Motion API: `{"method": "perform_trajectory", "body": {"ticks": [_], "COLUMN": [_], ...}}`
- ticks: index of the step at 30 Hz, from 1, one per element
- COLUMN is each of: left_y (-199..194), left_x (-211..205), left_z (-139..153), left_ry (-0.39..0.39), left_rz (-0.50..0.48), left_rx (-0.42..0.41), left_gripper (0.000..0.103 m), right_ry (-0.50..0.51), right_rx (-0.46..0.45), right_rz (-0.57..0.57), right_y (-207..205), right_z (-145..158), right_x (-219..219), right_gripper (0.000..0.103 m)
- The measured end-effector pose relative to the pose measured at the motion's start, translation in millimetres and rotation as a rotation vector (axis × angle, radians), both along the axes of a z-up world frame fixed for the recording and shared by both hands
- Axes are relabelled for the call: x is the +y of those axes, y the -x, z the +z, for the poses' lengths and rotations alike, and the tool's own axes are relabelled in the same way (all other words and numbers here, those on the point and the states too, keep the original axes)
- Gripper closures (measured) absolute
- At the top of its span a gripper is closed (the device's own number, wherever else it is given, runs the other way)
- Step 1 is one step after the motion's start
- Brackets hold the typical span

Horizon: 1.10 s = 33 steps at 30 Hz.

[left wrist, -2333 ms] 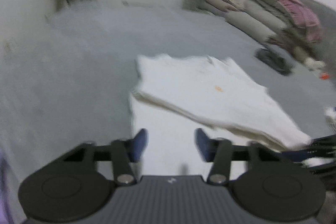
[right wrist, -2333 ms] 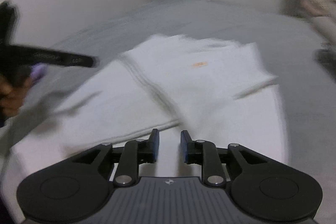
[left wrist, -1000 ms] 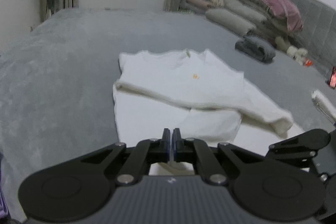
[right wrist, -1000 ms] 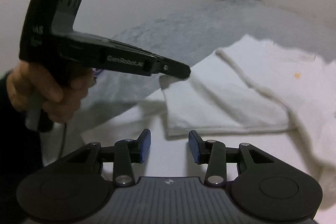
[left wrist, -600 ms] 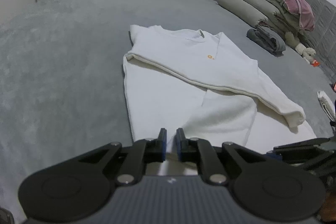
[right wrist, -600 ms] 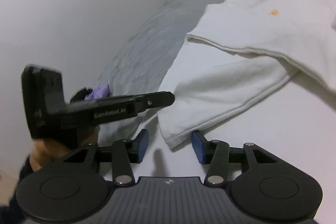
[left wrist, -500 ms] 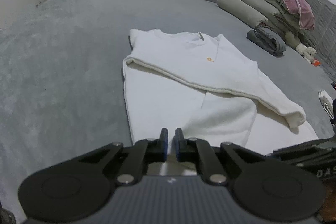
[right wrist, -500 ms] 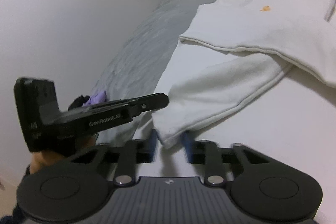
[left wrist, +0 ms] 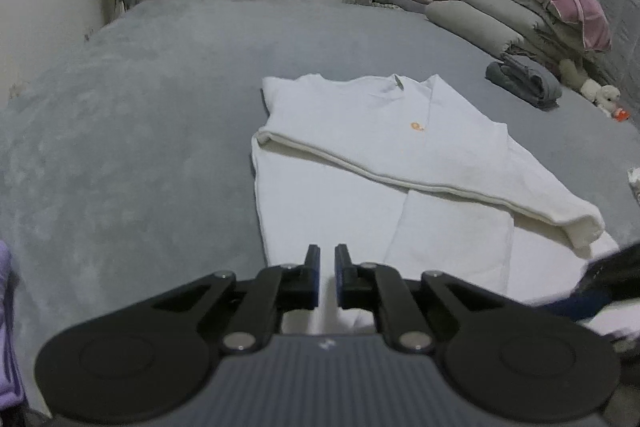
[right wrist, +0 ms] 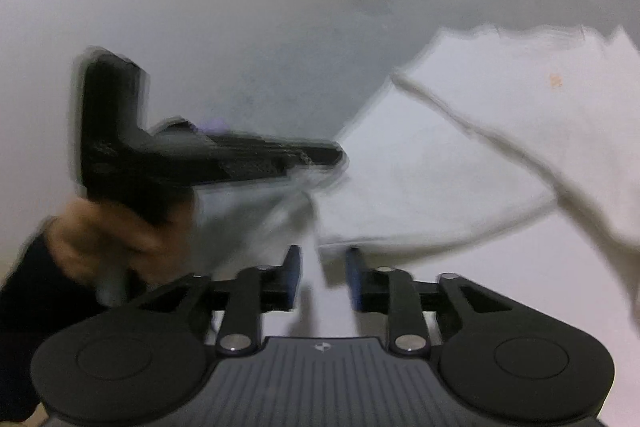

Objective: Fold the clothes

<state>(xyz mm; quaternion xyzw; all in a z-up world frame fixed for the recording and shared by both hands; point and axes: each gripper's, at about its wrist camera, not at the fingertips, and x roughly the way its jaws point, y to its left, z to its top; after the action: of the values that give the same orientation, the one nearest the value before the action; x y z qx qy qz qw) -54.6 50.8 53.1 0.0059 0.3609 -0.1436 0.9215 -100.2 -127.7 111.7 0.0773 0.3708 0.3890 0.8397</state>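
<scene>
White sweatshirt (left wrist: 360, 155) is lying spread on the grey bed (left wrist: 140, 131), one sleeve (left wrist: 480, 187) folded across its body. The left gripper (left wrist: 327, 277) is hovering at the garment's near hem, its fingers (left wrist: 313, 273) nearly pressed together with only a thin gap showing. The right gripper (right wrist: 322, 277) is poised over the sleeve cuff, its fingers (right wrist: 292, 277) spread apart; that view is blurred.
</scene>
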Motion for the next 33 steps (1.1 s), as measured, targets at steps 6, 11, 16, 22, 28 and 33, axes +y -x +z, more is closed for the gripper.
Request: {"method": "perform_trajectory", "body": {"ticks": [6,11,16,22,28,33], "left_y": [-10.9,-18.6,-31.0,-39.0,-40.4,-42.8], "left_x": [-7.1,-8.2,1.9,10.7,14.1,11.0], "left_z": [-1.3,-7.5,-15.6,-20.7,-23.6,-27.3], "left_ry": [-0.040,-0.034,-0.018,-0.018,-0.012,-0.040], "left_rz": [0.078,0.097,0.135,0.169,0.166,0.162], "left_rx": [-0.020,-0.011,0.009,0.015,0.017,0.014], "left_gripper": [0.094,0.094,0.094,0.092,0.090,0.090], "right_ry": [0.108,0.332,0.397,0.508,0.526,0.524], "right_rx": [-0.122,-0.187,-0.198,-0.211,-0.175,-0.153], "right_rz": [-0.164,-0.387,-0.450,-0.441,-0.497,-0.504], "right_y": [-15.8,-84.6,-166.1,-250.1,-283.6,-287.8], "right_z": [24.2,20.9,16.4,7.7,-7.8,-15.3], "right_x": [-42.7,-76.5,-96.2,-87.2,-91.5,-97.5], "right_gripper": [0.055,0.055,0.055,0.055,0.101,0.103]}}
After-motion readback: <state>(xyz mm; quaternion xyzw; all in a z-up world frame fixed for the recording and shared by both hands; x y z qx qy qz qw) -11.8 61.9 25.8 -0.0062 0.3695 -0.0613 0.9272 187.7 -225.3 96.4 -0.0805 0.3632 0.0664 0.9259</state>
